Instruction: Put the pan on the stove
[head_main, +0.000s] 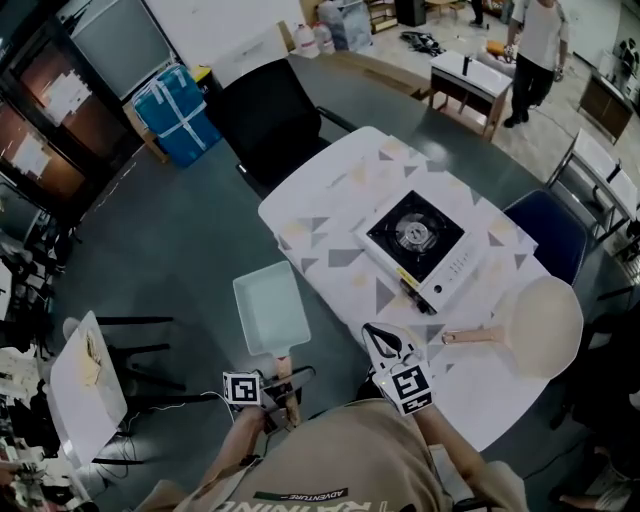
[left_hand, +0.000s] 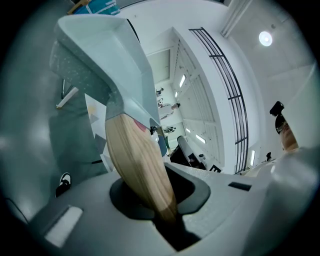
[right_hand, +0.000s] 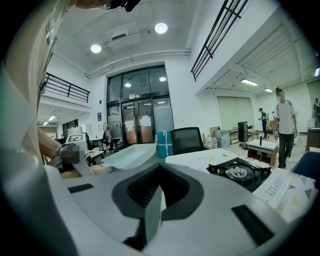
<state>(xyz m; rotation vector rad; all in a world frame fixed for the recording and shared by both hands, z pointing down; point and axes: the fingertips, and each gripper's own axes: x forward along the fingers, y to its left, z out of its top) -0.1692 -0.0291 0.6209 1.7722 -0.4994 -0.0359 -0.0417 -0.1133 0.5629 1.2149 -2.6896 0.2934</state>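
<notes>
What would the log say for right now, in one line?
pan: held beside table | left gripper: shut on its handle | stove: bare, on table | right gripper: shut, empty

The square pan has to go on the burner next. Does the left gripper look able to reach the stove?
Probably yes. The left gripper grips the square pan by its wooden handle, the burner of the stove is bare, and nothing stands on the table between them.

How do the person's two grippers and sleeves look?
The left gripper and right gripper each have a light grey body, dark around the jaws, and a white cube with black square markers. The person wears a beige short-sleeved shirt.
</notes>
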